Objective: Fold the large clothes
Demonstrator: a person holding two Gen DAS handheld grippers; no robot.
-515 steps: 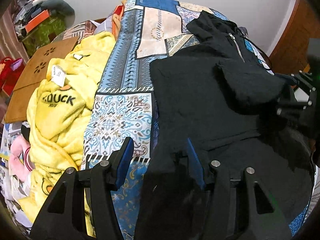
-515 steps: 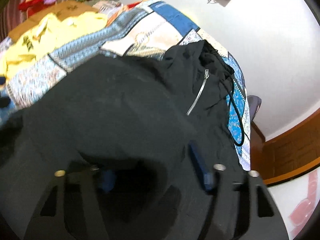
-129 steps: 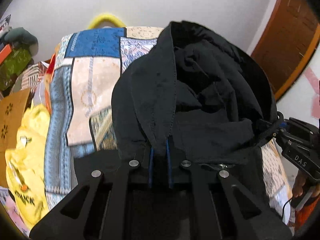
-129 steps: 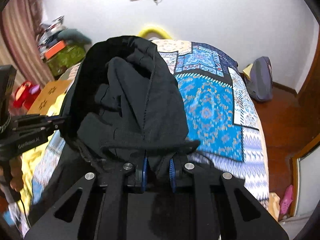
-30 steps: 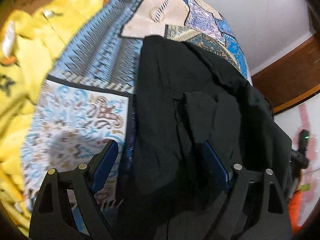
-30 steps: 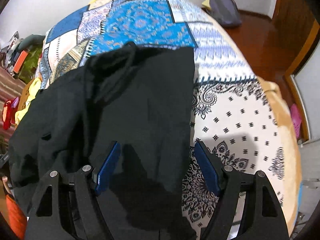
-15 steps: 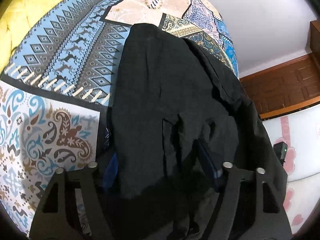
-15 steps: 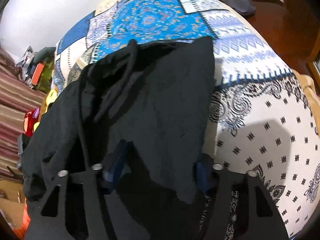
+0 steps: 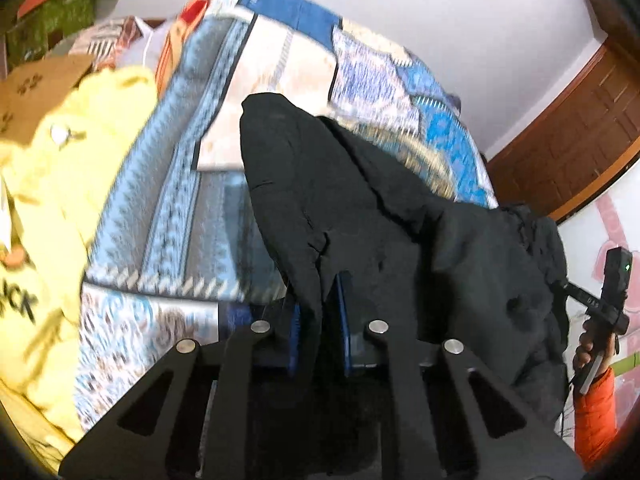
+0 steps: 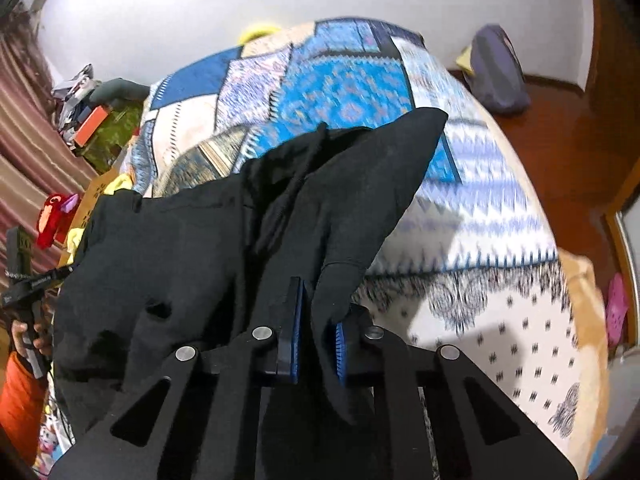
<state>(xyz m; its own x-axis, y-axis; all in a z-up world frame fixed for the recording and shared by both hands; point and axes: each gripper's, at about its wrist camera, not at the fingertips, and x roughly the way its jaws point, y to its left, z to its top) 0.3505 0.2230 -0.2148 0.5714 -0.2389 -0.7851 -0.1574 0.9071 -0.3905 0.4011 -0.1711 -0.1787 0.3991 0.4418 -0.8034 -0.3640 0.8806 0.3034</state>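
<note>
both grippers, left (image 9: 320, 320) and right (image 10: 318, 320), pinched the hoodie (image 9: 400, 240) near the bed's (image 10: 500, 280) edge, apparently lifting it to fold over.

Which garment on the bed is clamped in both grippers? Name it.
The black hoodie, pinched by the left gripper and right gripper. The yellow garment lies untouched on the patchwork bedspread.

Left gripper (image 9: 320, 320) fingers clamped on black garment (image 9: 360, 208) edge, patchwork bedspread (image 9: 192, 200) beneath, yellow fleece (image 9: 52, 184) beside.
</note>
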